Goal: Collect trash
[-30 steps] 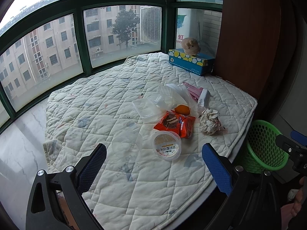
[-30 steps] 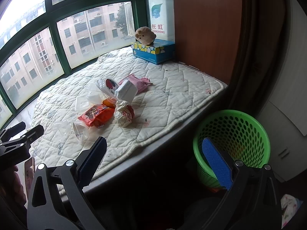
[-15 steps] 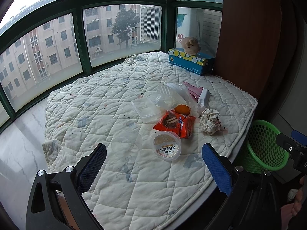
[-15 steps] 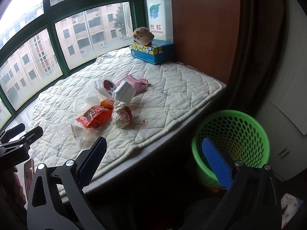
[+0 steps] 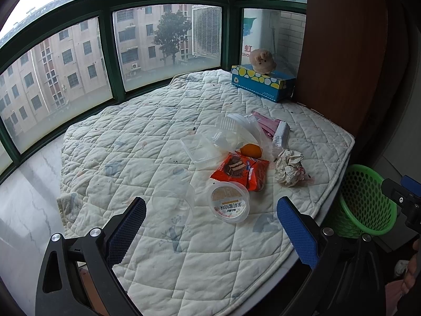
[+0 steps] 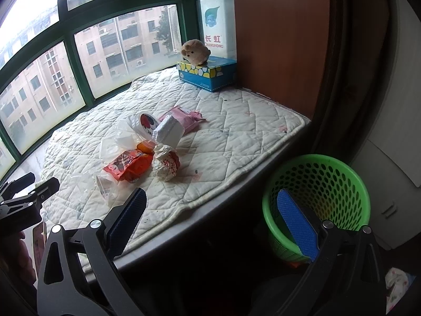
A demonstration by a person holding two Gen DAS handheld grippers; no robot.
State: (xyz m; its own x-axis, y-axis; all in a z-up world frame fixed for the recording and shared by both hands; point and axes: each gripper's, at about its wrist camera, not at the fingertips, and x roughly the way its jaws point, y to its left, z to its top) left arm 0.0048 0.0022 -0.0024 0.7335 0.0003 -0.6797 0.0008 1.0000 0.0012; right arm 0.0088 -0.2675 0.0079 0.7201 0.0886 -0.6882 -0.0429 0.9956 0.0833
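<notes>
Crumpled paper ball [image 5: 289, 167] just ahead of the wide-open, empty left hand-held gripper [image 5: 210, 226] looks featherlight and squishy, so pinch its middle.

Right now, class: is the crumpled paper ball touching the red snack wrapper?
Apart. The left wrist view shows a strip of bare quilt between the crumpled paper ball and the red snack wrapper.

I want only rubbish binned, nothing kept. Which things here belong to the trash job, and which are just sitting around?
Job:
crumpled white paper ball
orange-red snack wrapper
round lidded plastic cup
clear plastic tray
small orange fruit
pink packet
green mesh plastic bin

Bystanders:
blue spotted tissue box
beige plush toy
white quilted mat
</notes>
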